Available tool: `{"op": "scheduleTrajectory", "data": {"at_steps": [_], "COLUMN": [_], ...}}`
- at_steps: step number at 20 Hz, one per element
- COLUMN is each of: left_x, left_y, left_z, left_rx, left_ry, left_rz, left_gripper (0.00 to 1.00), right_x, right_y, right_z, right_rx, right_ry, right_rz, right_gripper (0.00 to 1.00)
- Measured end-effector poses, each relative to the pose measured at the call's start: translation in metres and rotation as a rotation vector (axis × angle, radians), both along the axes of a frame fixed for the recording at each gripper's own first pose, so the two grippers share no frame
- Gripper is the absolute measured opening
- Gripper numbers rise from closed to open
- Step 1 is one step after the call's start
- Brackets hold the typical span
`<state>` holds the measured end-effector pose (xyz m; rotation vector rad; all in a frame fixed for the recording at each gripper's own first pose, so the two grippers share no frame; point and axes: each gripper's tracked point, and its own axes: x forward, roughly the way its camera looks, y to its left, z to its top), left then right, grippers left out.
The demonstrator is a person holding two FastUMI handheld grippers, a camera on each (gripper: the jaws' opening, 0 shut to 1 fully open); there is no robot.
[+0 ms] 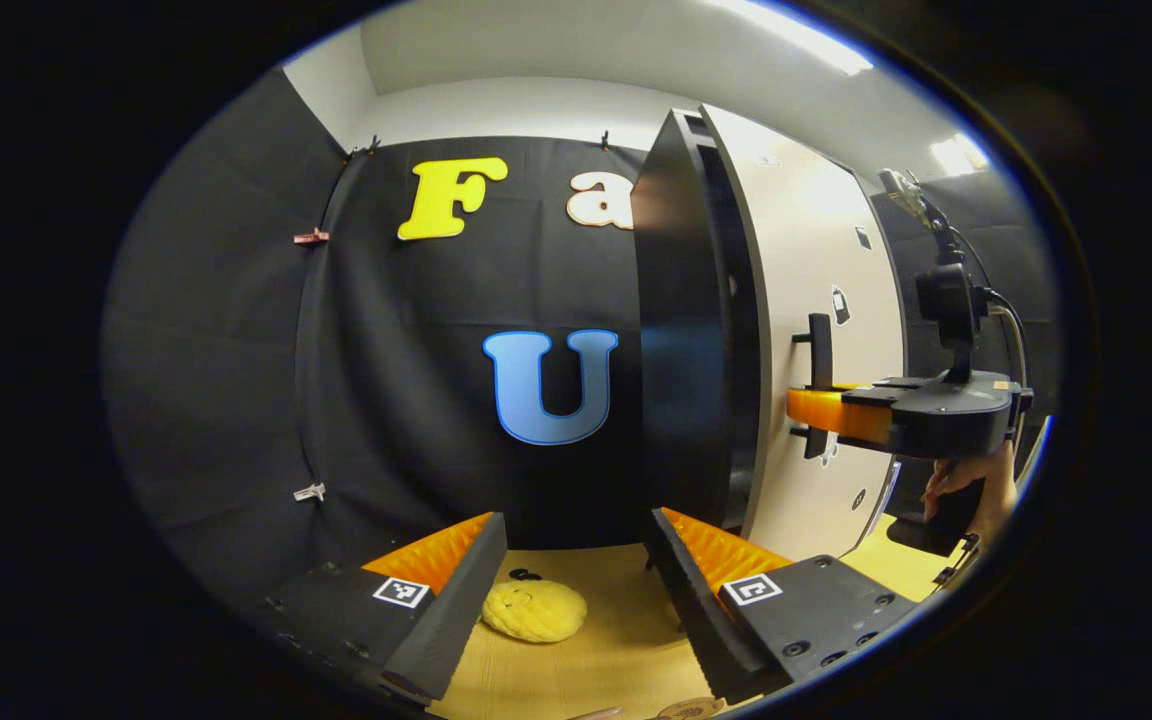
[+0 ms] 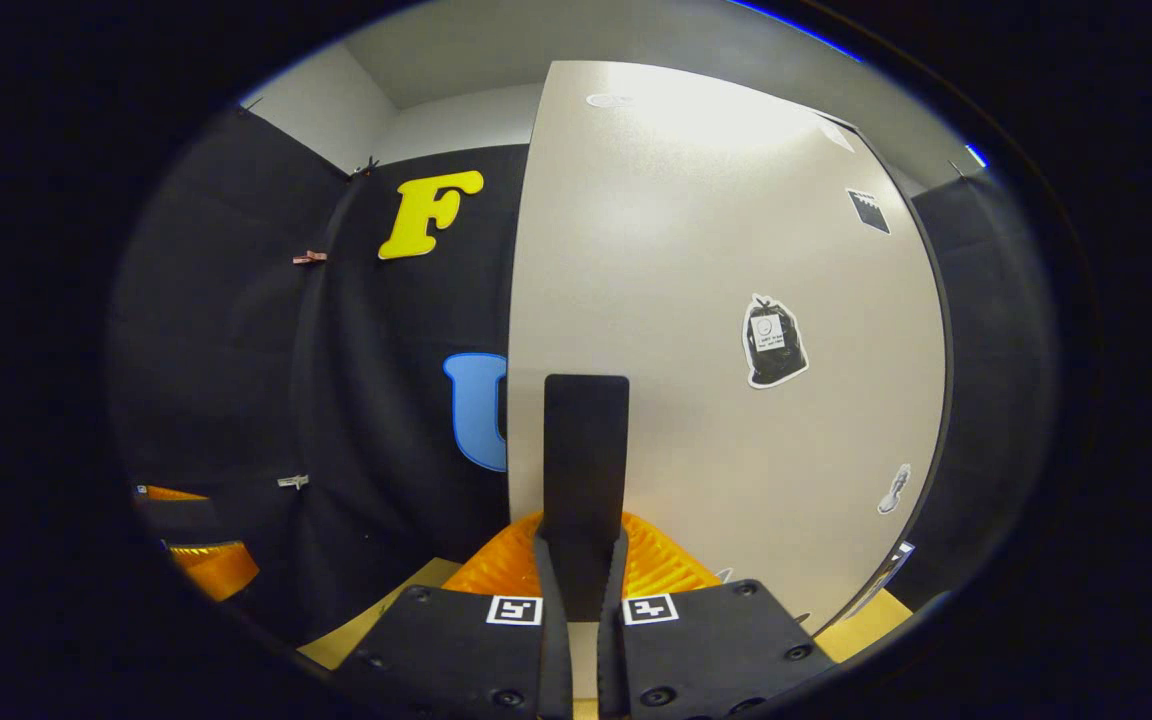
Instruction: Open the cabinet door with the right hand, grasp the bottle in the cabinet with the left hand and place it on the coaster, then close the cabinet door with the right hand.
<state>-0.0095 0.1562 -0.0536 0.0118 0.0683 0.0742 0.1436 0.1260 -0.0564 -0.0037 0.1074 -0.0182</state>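
The cabinet (image 1: 681, 330) stands at the right, with a dark side and a pale door (image 1: 816, 280). My right gripper (image 1: 808, 410), held by a hand (image 1: 966, 490), is at the door's black vertical handle (image 1: 819, 350). In the right gripper view, my right gripper (image 2: 584, 535) is shut on the handle (image 2: 586, 440), with the door (image 2: 716, 300) close ahead. My left gripper (image 1: 578, 520) hangs open above the wooden table (image 1: 626, 640), left of the cabinet. A puffy yellow pad (image 1: 534, 610) lies under it. The cabinet's inside is hidden.
A flat brown disc (image 1: 688, 709), cut off by the view, lies at the table's near edge. A small black item (image 1: 524, 574) sits behind the yellow pad. Black cloth walls close off the back and left. My left gripper (image 2: 198, 562) appears at the far left.
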Motion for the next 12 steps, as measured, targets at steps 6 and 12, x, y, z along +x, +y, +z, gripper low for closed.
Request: {"op": "scheduleTrajectory", "data": {"at_steps": [6,12], "left_x": [-0.018,-0.032], "left_y": [-0.04,-0.074], "left_z": [0.018,0.031], "left_rx": [-0.031,0.007], "left_ry": [-0.054,-0.082], "left_rz": [-0.077,-0.123], "left_gripper": [0.91,0.91], "right_x": [-0.033,-0.075], "right_y": [-0.008,-0.024], "right_z": [0.007,0.016], "right_rx": [0.024,0.054], "right_ry": [0.017,0.025], "right_rz": [0.028,0.059], "right_gripper": [0.14,0.14]}}
